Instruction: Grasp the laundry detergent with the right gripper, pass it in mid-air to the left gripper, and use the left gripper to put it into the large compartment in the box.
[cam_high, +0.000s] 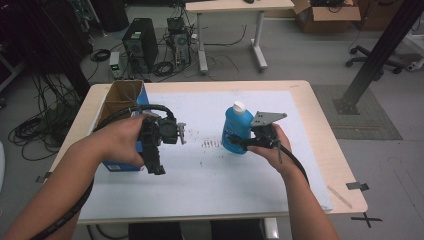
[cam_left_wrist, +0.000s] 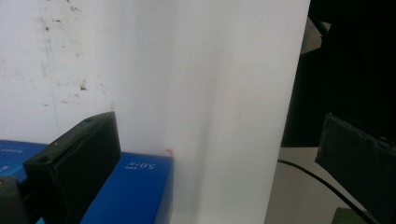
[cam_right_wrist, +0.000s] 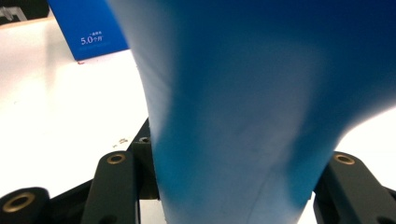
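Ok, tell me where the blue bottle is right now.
In the high view the blue bottle stands right of centre on the white mat, held between the right tongs, with the blue cardboard box far to its left.

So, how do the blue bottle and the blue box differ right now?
The blue bottle is rounded, with a white cap; the blue box is rectangular and open on top. The right gripper clamps the bottle; the left gripper is open beside the box, holding nothing. Both are blue.
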